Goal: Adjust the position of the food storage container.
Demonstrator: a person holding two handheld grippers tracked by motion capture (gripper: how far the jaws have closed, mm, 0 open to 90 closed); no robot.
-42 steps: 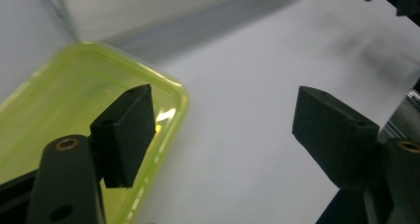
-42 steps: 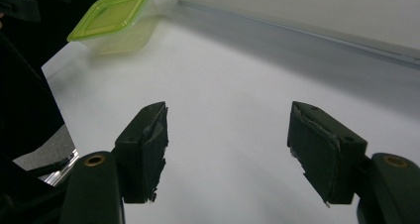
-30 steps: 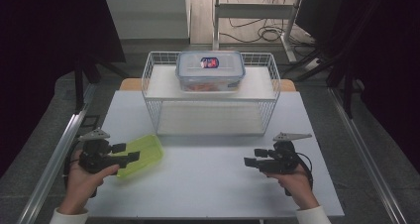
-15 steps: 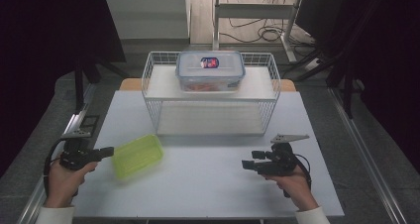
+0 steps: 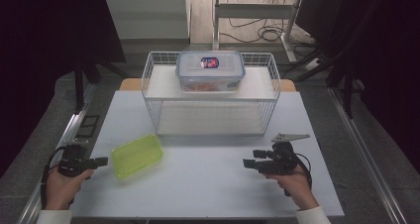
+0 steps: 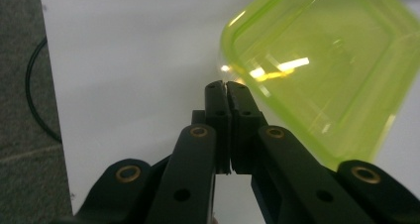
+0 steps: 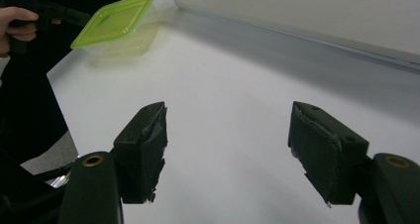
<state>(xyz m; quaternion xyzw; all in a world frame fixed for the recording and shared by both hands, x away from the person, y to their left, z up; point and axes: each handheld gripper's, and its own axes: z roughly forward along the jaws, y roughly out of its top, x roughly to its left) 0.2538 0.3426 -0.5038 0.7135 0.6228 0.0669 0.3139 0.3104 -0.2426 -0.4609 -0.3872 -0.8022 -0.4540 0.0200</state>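
A lime-green translucent food container lies on the white table at the front left, free of both grippers. My left gripper sits just left of it, near the table's left edge. In the left gripper view that gripper has its jaws pressed together with nothing between them, and the green container is just beyond its tips. My right gripper rests at the front right, pointing left. Its jaws stand wide apart over bare table, with the green container far off.
A white wire basket stands at the back middle of the table. On top of it sits a clear lidded box with a blue-rimmed lid. Grey floor and a metal rail run along the table's left side.
My left gripper has pulled back to the left and lower, away from the green container, and its jaws have closed empty. The container now lies alone on the table. The right gripper has kept still.
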